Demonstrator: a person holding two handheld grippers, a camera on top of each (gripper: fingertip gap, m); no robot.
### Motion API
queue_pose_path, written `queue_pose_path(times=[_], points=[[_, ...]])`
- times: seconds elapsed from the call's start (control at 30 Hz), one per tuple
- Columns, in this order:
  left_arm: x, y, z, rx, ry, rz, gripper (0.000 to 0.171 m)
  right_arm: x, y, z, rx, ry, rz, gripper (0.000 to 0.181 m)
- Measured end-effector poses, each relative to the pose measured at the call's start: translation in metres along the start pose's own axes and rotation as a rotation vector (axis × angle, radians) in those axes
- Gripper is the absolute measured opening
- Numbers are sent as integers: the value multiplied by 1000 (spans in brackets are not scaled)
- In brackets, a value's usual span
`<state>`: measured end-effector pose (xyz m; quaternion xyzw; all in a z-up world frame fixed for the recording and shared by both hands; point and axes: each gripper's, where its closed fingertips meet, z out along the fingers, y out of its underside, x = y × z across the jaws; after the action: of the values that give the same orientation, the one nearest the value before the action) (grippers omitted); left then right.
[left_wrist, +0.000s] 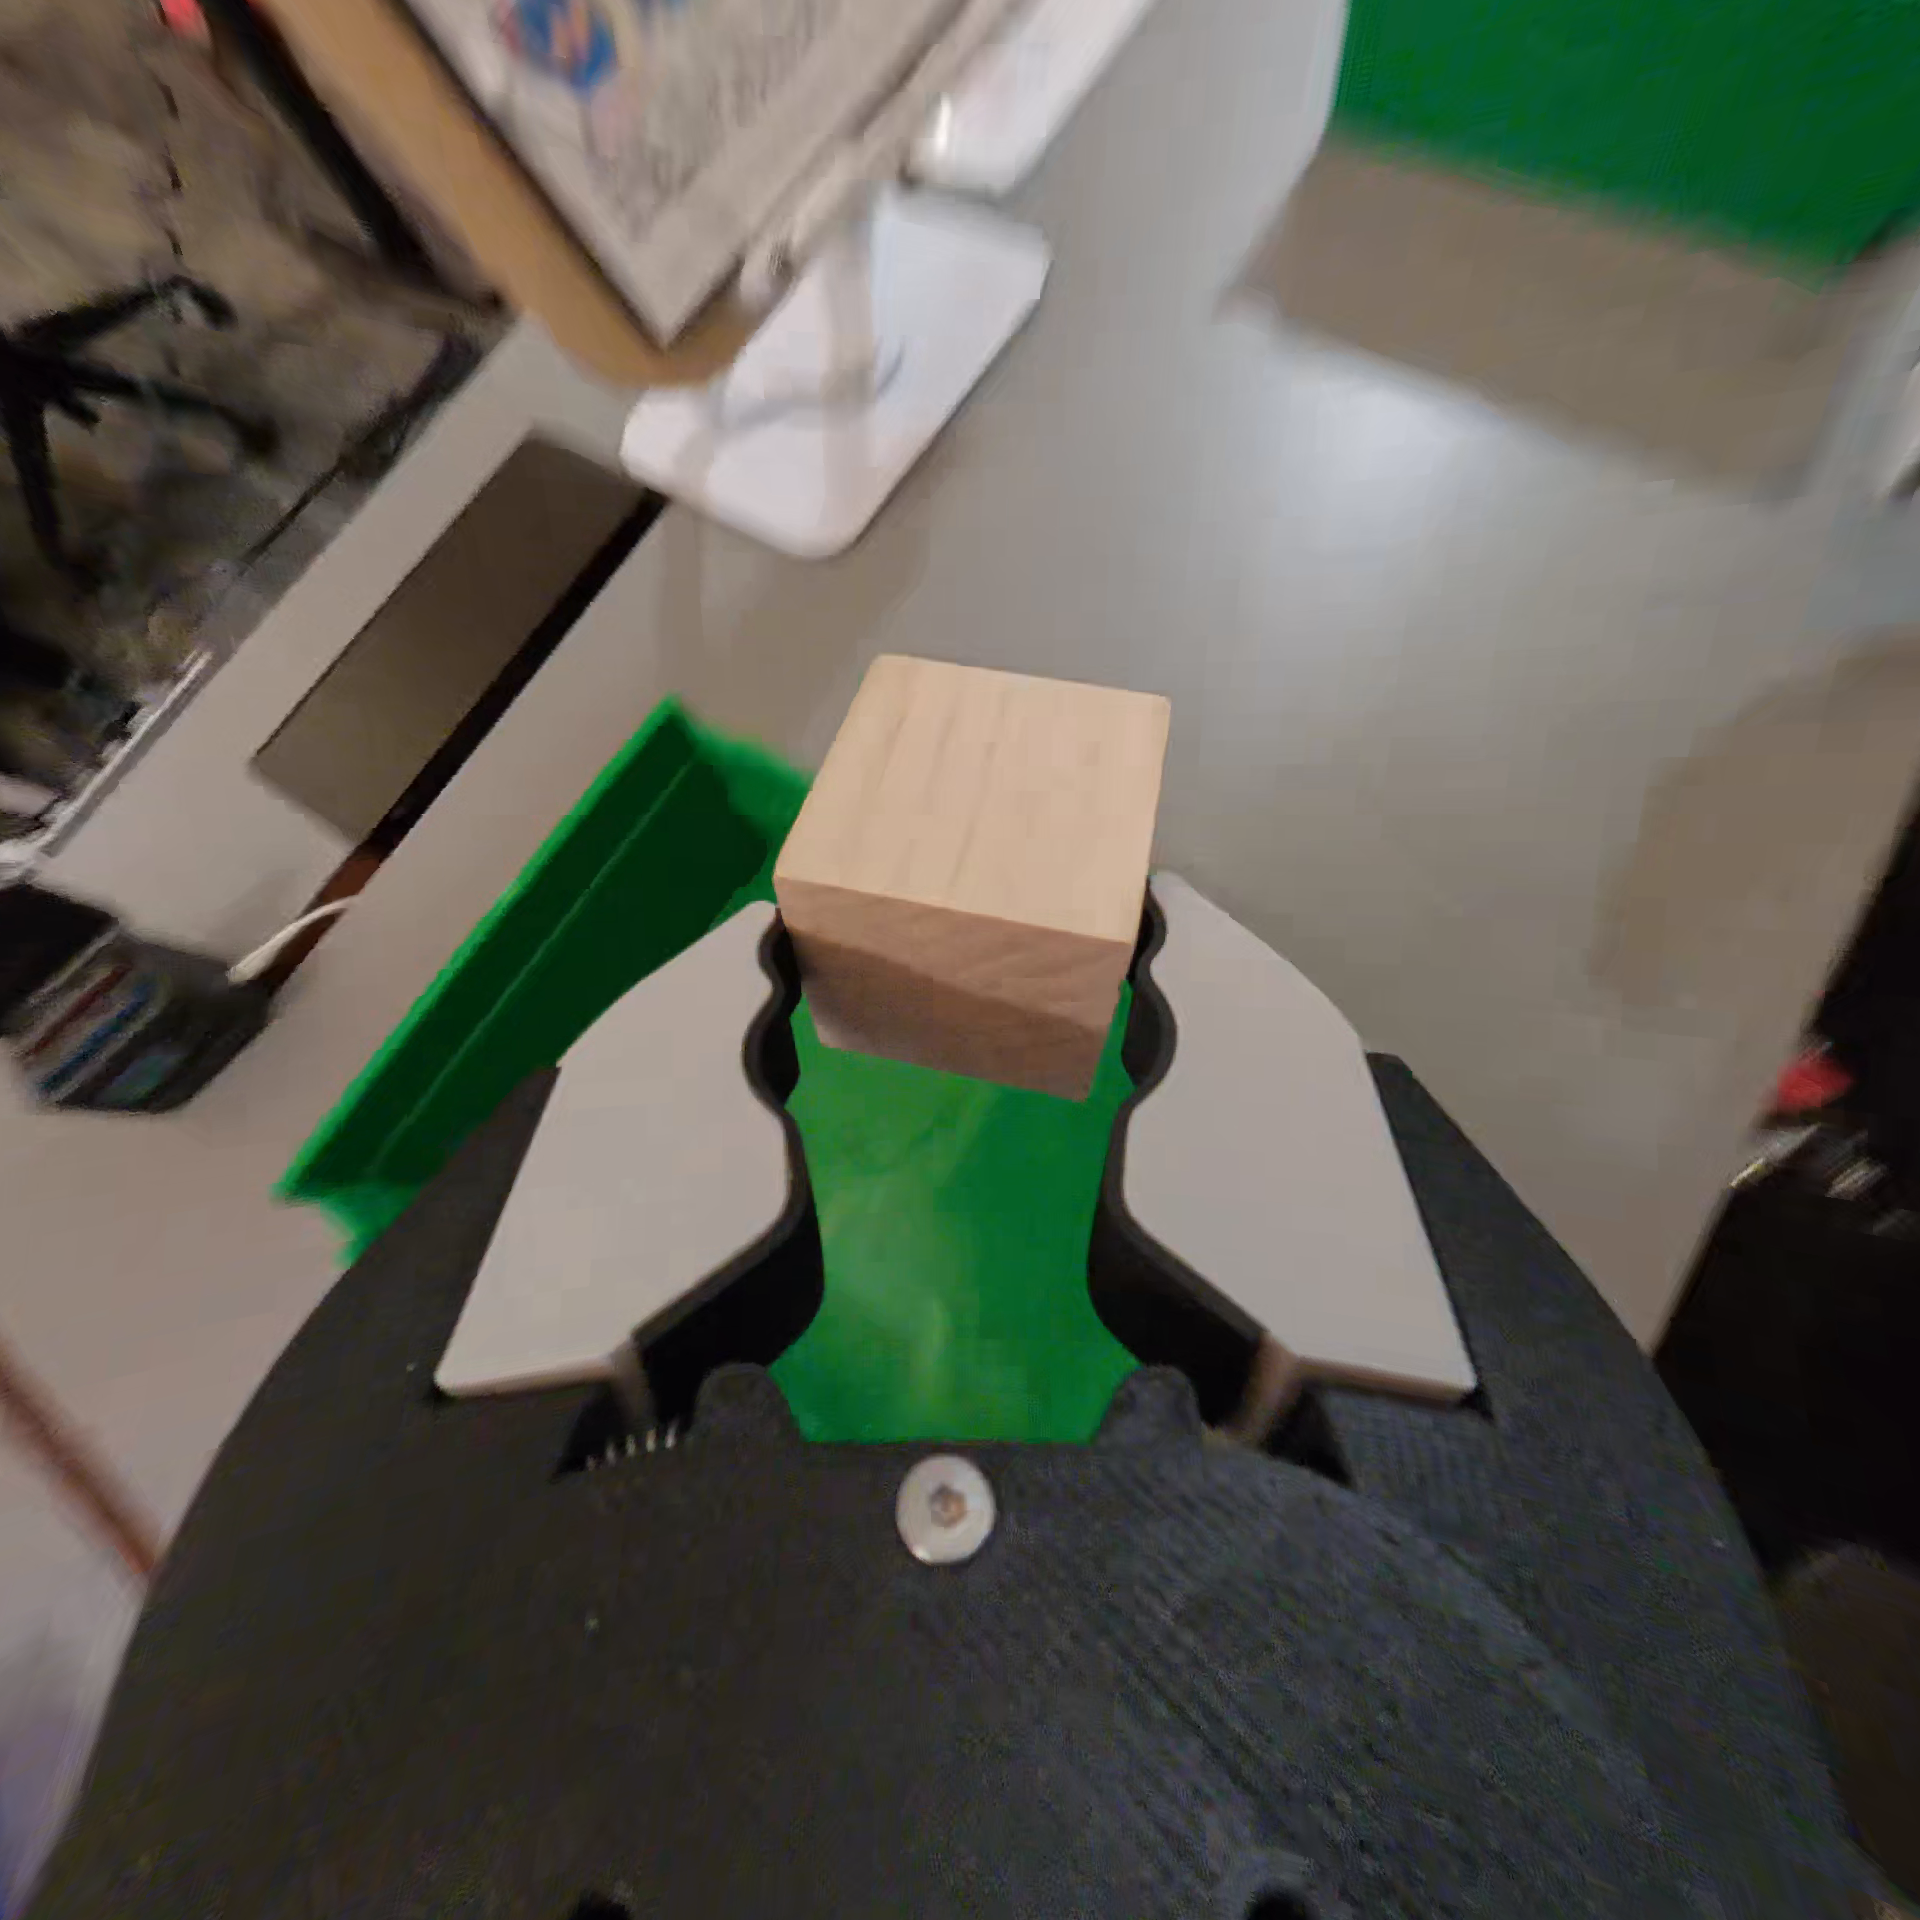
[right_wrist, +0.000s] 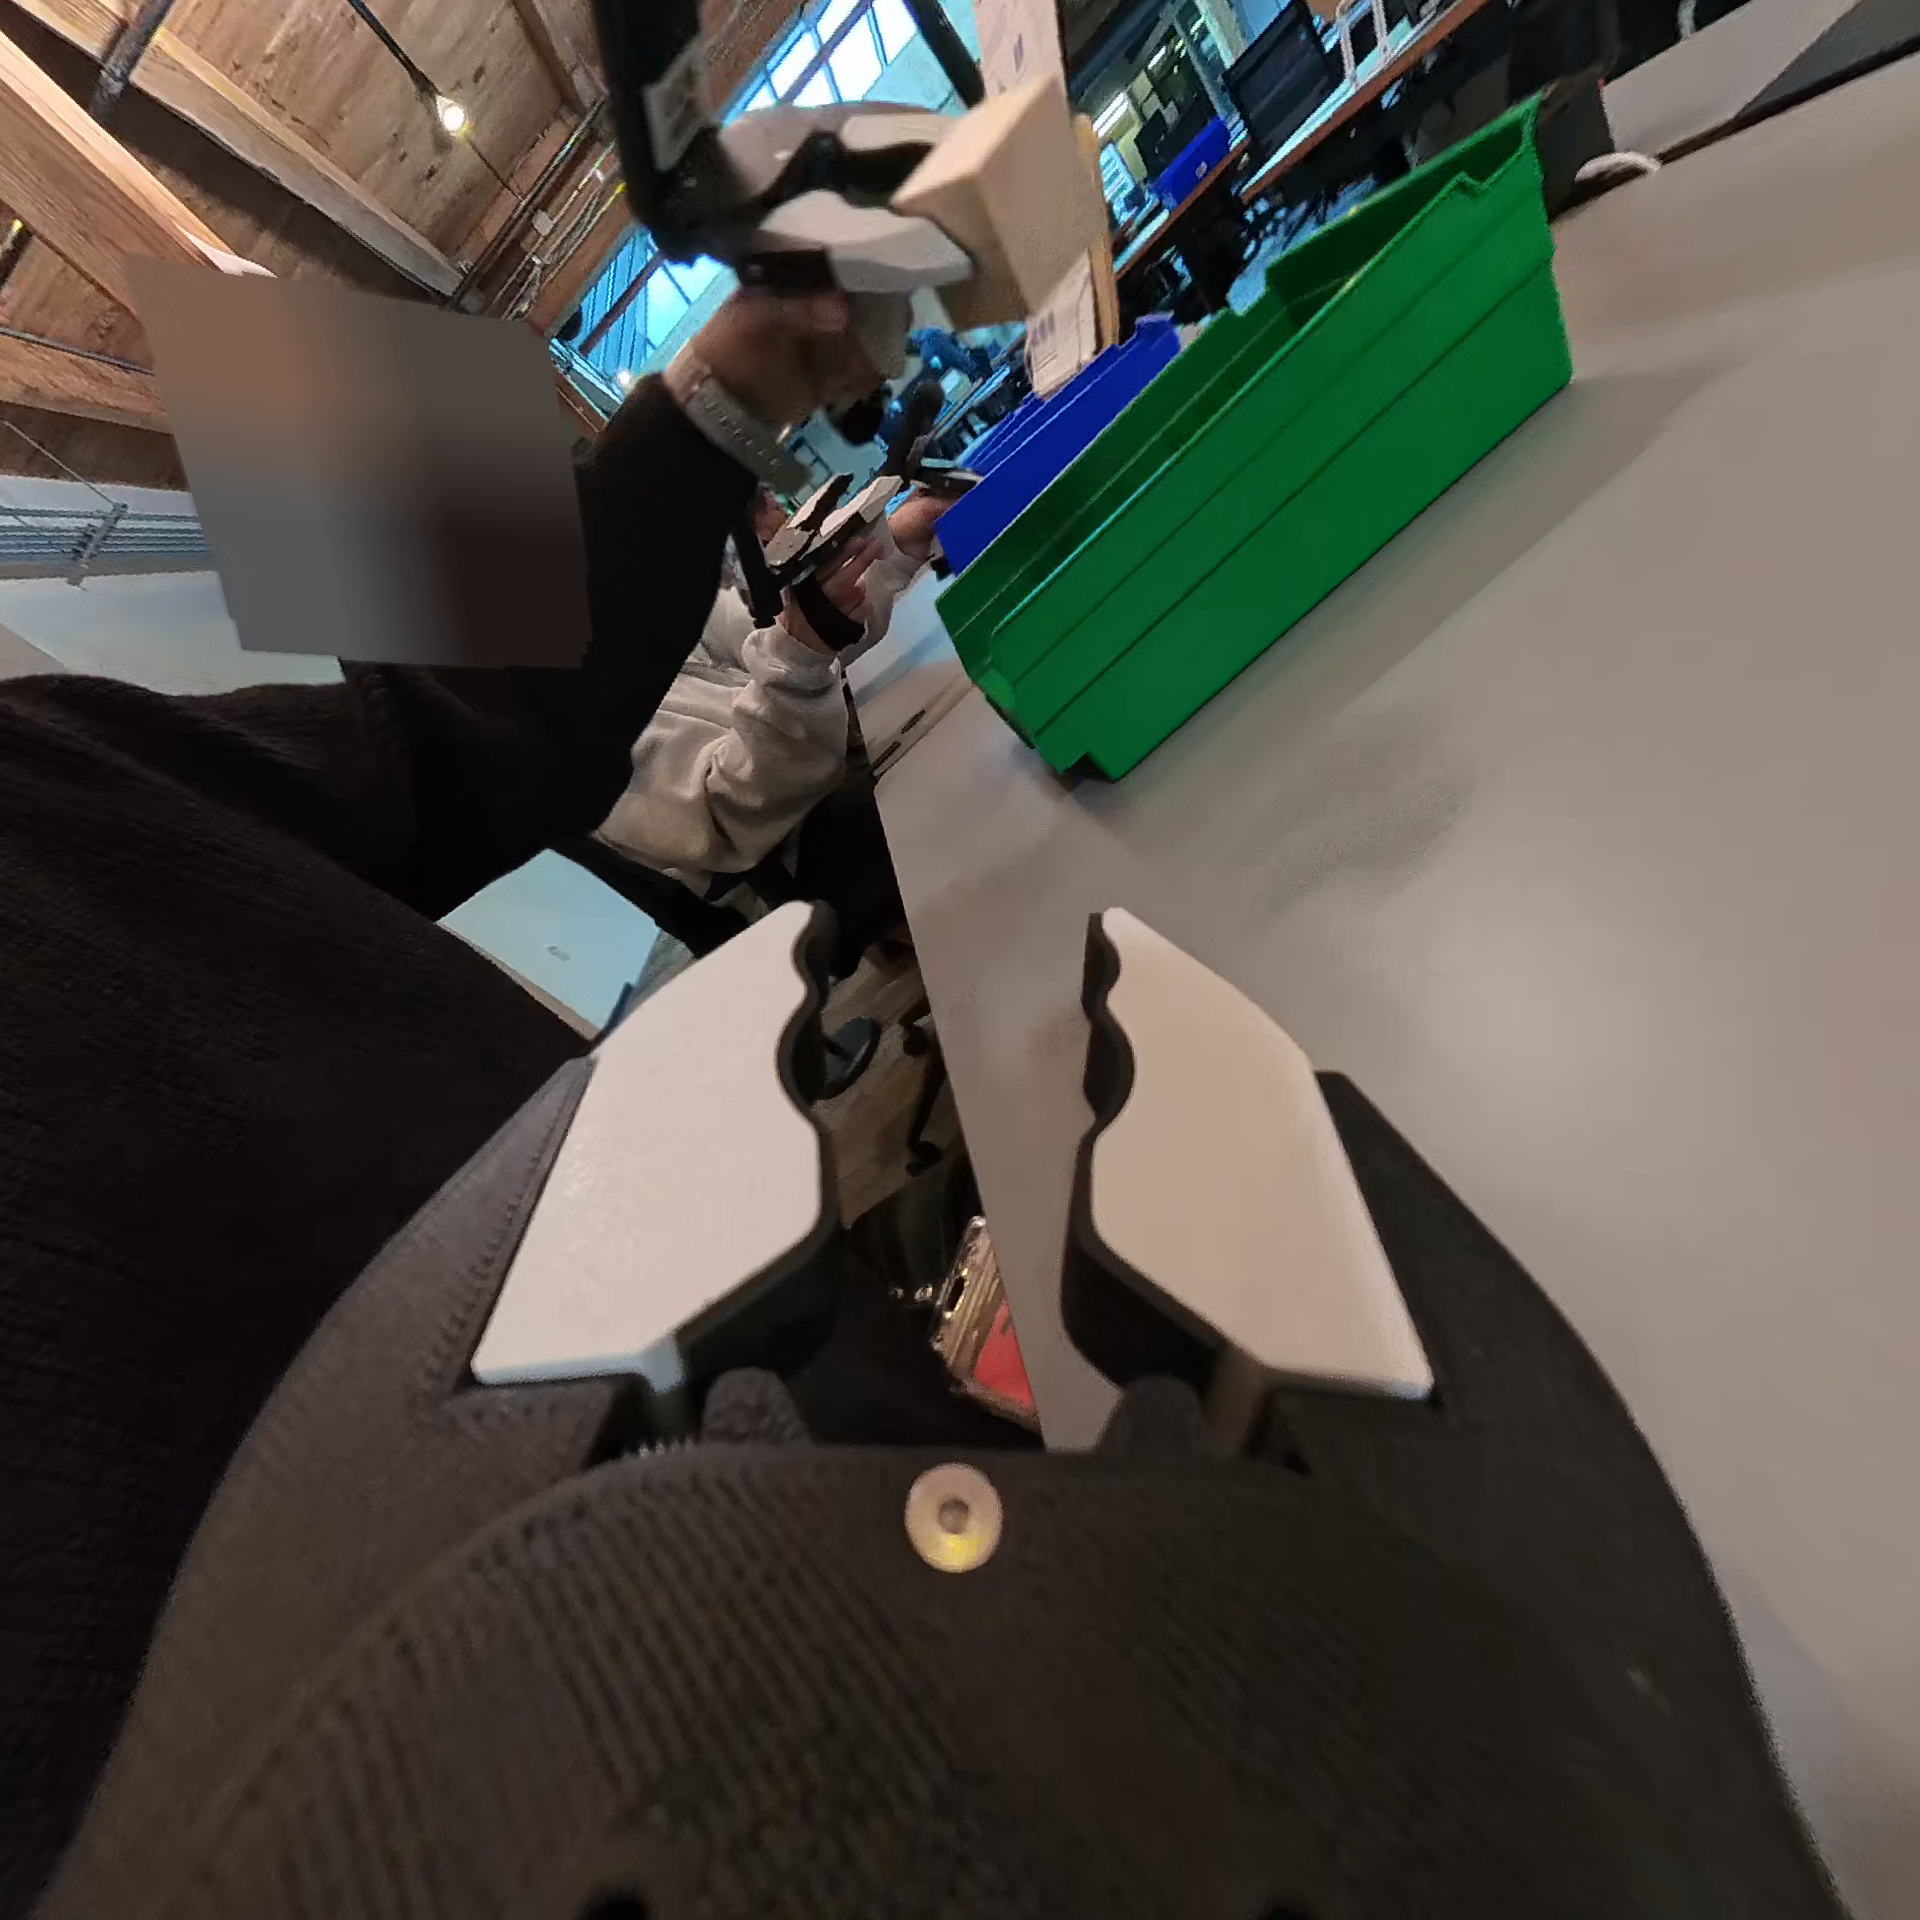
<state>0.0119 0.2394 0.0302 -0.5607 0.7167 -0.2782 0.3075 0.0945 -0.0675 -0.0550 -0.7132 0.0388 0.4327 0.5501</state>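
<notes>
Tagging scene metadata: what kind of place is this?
Likely a shared lab or workshop: long grey table with green plastic bin and blue plastic bin, rows of desks with monitors behind, exposed wooden ceiling.

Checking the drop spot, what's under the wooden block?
The green bin lies below the wooden block held in the left gripper; its visible floor looks bare, the rest is covered.

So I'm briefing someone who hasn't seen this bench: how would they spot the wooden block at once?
Start at the grey table and find the green bin lying on it. Above the bin, the left gripper is held in the air, shut on the wooden block at its fingertips. It is a pale, plain cube, the only bare wood among green and blue plastic.
</notes>
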Motion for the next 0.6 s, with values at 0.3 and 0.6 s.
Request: queue_pose_path(times=[0.3,0.6], points=[[204,-53,51,331,370,-514,63,-19,-16,-11,38,36,-132,61],[288,-6,127,144,734,-750,63,-29,-10,-17,-33,123,-624,72]])
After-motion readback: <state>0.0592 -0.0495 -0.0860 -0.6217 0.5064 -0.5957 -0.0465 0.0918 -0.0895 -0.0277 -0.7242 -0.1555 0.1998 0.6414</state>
